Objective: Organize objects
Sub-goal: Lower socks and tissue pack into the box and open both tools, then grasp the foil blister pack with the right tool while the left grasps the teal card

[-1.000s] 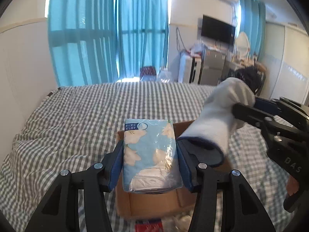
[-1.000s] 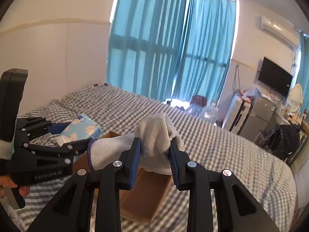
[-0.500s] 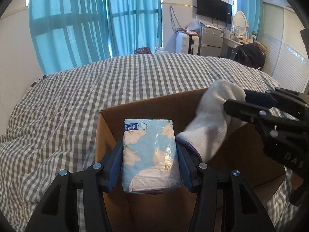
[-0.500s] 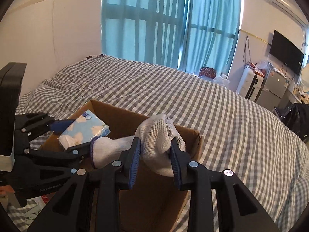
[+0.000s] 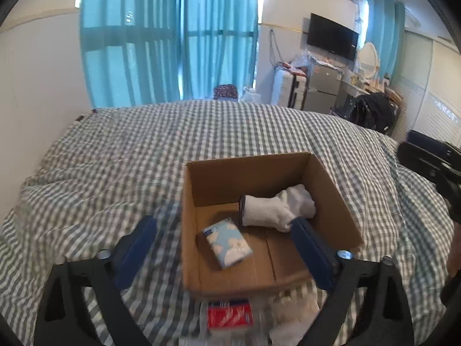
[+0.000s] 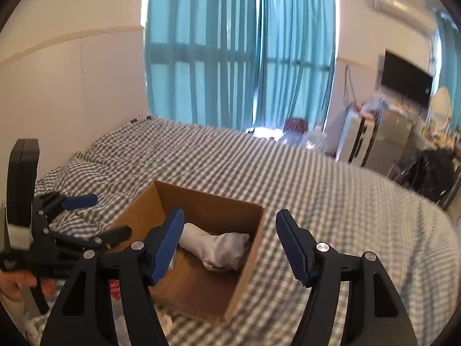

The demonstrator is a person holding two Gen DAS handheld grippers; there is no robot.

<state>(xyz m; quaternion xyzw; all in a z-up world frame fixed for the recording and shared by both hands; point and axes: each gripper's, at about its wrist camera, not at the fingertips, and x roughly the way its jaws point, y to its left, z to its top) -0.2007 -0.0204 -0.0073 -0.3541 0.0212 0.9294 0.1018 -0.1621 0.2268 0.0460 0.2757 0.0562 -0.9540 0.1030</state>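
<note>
Both claws have let go since a second ago: left claw (image 5: 223,242) and right claw (image 6: 230,243) are opening wide, empty, above the cardboard box (image 5: 331,184) on the bed (image 5: 115,155). Inside the box, tissue pack (image 5: 227,242) lies nearest, white glove (image 5: 276,209) behind it.

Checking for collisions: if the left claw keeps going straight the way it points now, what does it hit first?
Probably the tissue pack on the floor of the cardboard box; the opening left claw, with nothing between its jaws, frames it. The white glove lies slightly right. Depth is uncertain.
</note>
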